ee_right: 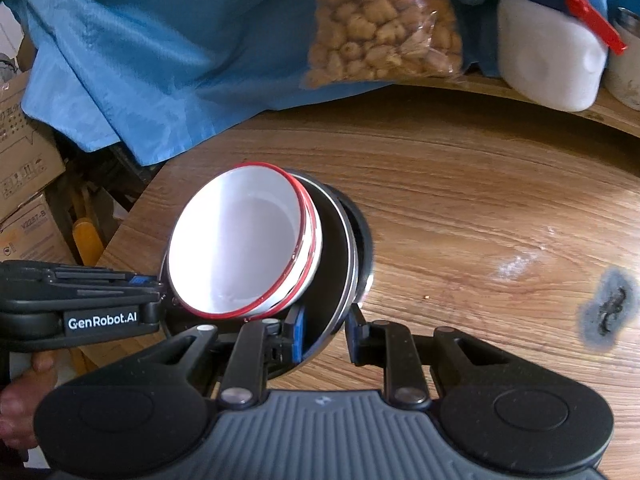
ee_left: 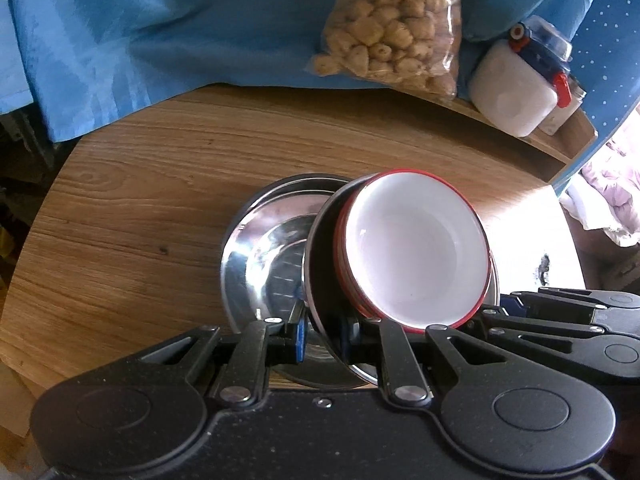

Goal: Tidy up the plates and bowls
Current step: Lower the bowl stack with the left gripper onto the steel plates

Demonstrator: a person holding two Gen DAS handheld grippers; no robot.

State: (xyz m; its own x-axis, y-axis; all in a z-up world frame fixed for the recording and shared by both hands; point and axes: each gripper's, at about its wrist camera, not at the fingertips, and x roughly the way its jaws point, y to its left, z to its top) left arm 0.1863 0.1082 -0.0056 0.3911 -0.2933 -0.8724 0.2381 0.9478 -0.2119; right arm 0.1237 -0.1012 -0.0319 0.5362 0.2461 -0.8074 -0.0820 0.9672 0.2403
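Note:
A stack of white bowls with red rims sits on a tilted steel plate held above the wooden table. My left gripper is shut on the plate's rim on one side. On the opposite side, my right gripper is shut on the rim too. A second shiny steel plate lies just behind and below the held one. A hand grasps the left gripper's handle.
At the table's back are a clear bag of puffed snacks, a white container with blue lid and red clips, and a blue cloth. Cardboard boxes stand beyond the left edge. A dark scorch mark marks the wood.

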